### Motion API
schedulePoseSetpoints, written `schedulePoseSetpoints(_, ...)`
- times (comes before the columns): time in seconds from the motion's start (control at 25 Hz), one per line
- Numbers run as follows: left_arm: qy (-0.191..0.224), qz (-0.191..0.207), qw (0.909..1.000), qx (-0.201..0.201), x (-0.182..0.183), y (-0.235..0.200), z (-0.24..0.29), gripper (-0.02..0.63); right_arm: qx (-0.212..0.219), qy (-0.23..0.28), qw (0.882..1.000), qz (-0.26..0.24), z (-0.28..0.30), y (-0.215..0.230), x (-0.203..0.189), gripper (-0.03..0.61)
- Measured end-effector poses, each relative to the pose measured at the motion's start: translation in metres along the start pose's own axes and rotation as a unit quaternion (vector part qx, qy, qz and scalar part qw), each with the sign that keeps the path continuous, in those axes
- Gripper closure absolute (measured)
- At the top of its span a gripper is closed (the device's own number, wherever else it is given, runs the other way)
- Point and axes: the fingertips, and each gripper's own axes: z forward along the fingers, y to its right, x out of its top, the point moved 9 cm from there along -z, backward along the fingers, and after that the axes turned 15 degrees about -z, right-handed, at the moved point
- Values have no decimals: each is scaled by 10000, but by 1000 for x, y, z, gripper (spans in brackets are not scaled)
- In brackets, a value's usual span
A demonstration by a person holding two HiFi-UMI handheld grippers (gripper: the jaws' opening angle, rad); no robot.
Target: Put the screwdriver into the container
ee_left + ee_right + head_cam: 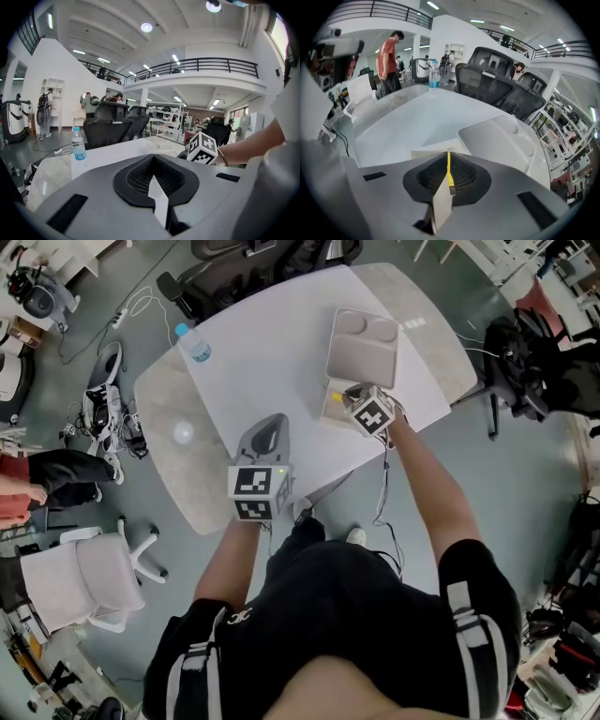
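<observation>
Screwdriver [448,172] sits pinched between the right gripper's [448,183] closed jaws, by the container [425,153].

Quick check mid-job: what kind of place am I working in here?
Probably a large open-plan office or lab workshop. A railed mezzanine runs overhead, black office chairs stand behind the white table, and a power strip with its cable lies on the floor.

Smooth matt tabletop [272,343], matt plastic container [361,357], clear plastic bottle [195,345], right claw [449,188] w/ ribbed rubbery lining [463,176]
</observation>
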Motion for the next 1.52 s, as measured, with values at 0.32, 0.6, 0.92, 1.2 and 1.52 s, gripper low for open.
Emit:
schedulePoseSetpoints(0.32,206,69,9997,-102,7,39,-12,611,-949,1358,9819,922,-104,10,13,566)
schedulePoseSetpoints(0.6,420,150,9988,-190,17,74,-20,611,-1977,2683,9367,1073,-209,-3,18,566)
schedulePoseSetpoints(0.92,632,402,9962,-435,21,124,-22,611,-3306,3298,8732,1394,-300,-32,-13,566)
schedulePoseSetpoints(1.2,726,506,9944,-577,18,158,-21,611,-4208,3308,8242,1850,-335,-71,-56,566)
schedulePoseSetpoints(1.52,780,578,9930,-672,14,179,-23,611,-4073,3315,8252,2079,-339,-82,-79,566)
